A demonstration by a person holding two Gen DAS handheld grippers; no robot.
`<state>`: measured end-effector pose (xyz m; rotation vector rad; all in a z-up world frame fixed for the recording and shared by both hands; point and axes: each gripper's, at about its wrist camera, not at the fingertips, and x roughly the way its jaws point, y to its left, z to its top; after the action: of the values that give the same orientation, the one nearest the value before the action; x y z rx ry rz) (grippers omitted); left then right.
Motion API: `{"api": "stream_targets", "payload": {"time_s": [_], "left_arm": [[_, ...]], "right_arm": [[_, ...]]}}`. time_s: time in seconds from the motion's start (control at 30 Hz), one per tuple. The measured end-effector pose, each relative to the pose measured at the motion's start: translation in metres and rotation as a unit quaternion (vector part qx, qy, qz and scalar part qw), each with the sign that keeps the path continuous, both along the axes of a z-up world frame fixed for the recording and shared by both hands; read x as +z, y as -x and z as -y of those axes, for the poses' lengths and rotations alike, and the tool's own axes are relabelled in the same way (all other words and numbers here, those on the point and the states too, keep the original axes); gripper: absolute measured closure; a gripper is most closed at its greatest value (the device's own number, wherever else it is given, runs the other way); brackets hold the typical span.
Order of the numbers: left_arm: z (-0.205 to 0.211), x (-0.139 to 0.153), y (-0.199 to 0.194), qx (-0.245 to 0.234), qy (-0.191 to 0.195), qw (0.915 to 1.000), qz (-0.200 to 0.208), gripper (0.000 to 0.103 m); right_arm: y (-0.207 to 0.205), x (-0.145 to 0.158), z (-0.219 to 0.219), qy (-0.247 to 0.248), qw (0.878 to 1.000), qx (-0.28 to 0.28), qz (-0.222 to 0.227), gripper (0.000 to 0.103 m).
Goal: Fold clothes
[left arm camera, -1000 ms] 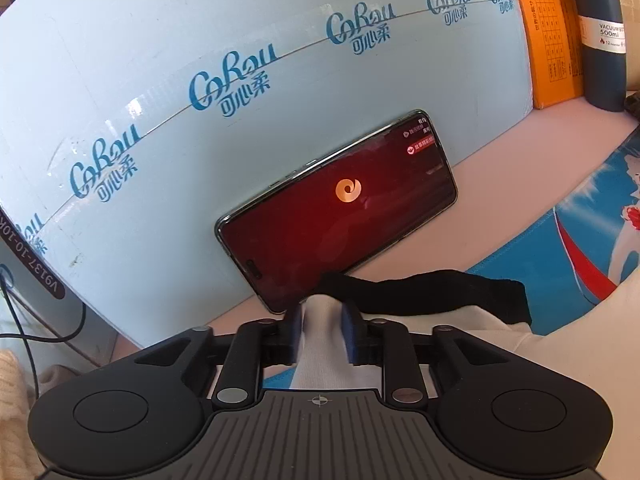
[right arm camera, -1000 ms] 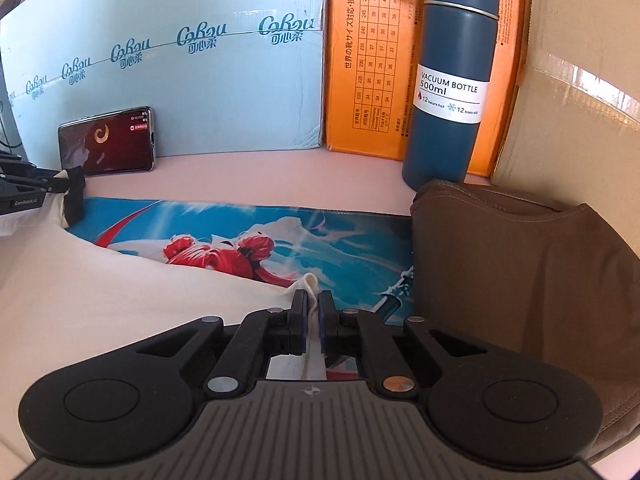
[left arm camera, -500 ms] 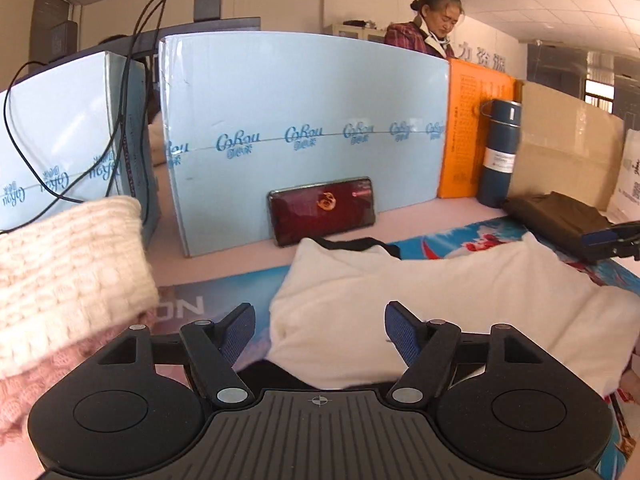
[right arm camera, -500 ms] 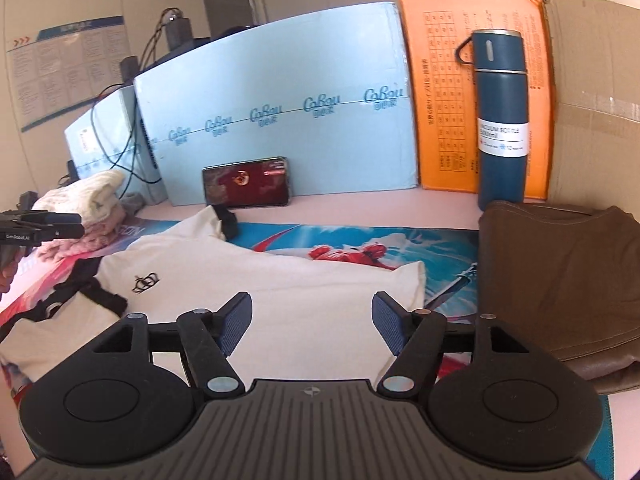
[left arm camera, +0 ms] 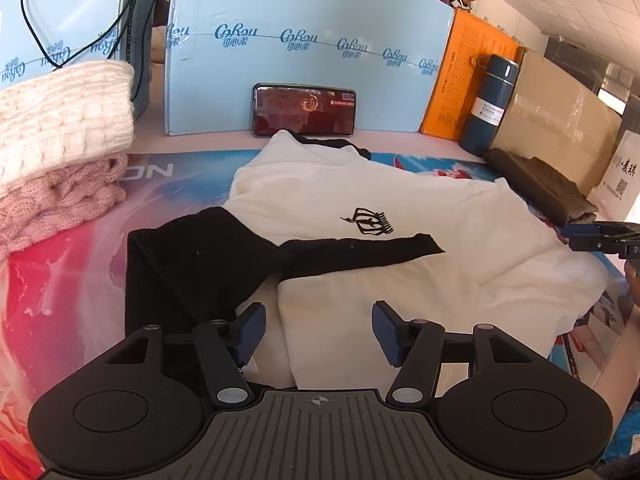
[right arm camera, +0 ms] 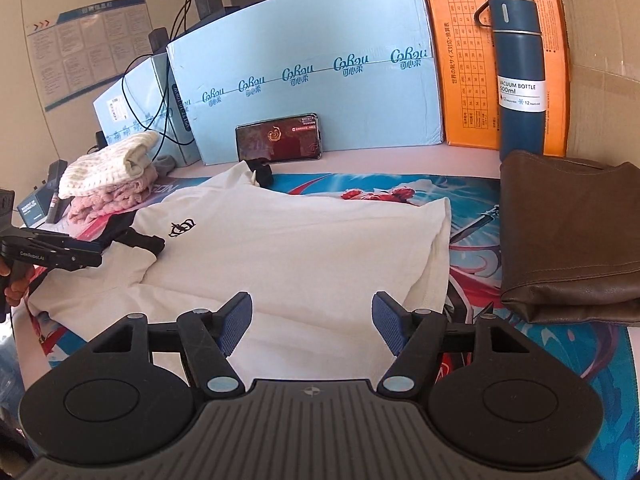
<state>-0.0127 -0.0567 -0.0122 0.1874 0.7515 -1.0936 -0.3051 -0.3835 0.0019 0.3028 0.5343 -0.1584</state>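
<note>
Now both grippers hang wide apart, holding nothing, over the white shirt (right arm camera: 280,248) on the counter (right arm camera: 400,162).
The left gripper (left arm camera: 318,334) body hides the shirt's near edge; the right gripper (right arm camera: 312,322) probably hides its hem too.

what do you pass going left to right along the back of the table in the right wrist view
Stack of knit sweaters → phone leaning on the light blue box → orange box → blue vacuum bottle → folded brown garment.
</note>
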Motion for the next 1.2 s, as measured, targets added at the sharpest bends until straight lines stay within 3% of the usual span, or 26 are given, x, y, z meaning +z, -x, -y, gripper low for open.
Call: {"api": "stream_targets", "payload": {"time_s": [0.1,0.2,0.23,0.27,0.33,0.4,0.53,0.63,0.8,0.87,1.0,1.07,1.2], "left_arm": [[0.016,-0.002,-0.009,-0.011,-0.001,0.9999,-0.006,0.044],[0.031,-0.003,-0.007,-0.018,-0.016,0.9994,0.024,0.045],[0.034,-0.003,-0.004,-0.022,-0.022,0.9988,0.039,0.055],[0.034,-0.003,0.002,-0.030,-0.027,0.9975,0.057,0.078],[0.030,-0.001,0.013,-0.042,-0.024,0.9960,0.074,0.093],[0.019,0.004,0.029,-0.041,-0.005,0.9939,0.102,0.094],[-0.018,0.024,0.061,-0.058,0.095,0.9858,0.126,0.094],[-0.051,0.035,0.090,-0.099,0.187,0.9676,0.137,0.094],[-0.097,0.031,0.119,-0.171,0.275,0.9401,0.107,0.094],[-0.113,0.027,0.131,-0.196,0.282,0.9343,0.096,0.094],[-0.137,0.013,0.150,-0.230,0.274,0.9309,0.073,0.094],[-0.144,0.005,0.153,-0.237,0.263,0.9333,0.061,0.094],[-0.143,-0.014,0.158,-0.251,0.208,0.9435,0.061,0.094]], "right_arm": [[-0.002,-0.002,0.001,-0.007,1.000,0.003,0.000,0.039],[0.006,-0.001,0.000,-0.002,1.000,-0.002,0.003,0.039],[0.012,-0.001,-0.001,-0.001,1.000,-0.006,0.003,0.039],[0.018,0.000,-0.001,0.000,1.000,-0.012,0.003,0.039],[0.030,0.000,-0.001,0.001,1.000,-0.023,0.004,0.039],[0.039,0.000,-0.003,-0.005,0.999,-0.032,0.009,0.039],[0.050,0.003,-0.019,-0.056,0.997,-0.023,0.044,0.039],[0.048,0.003,-0.040,-0.131,0.987,0.020,0.090,0.035],[0.034,-0.004,-0.068,-0.242,0.961,0.039,0.129,0.031],[0.030,-0.006,-0.073,-0.281,0.949,0.035,0.140,0.031],[0.033,-0.011,-0.080,-0.312,0.940,-0.015,0.139,0.031],[0.039,-0.017,-0.085,-0.320,0.937,-0.051,0.131,0.032],[0.046,-0.024,-0.100,-0.302,0.942,-0.108,0.097,0.048]]}}
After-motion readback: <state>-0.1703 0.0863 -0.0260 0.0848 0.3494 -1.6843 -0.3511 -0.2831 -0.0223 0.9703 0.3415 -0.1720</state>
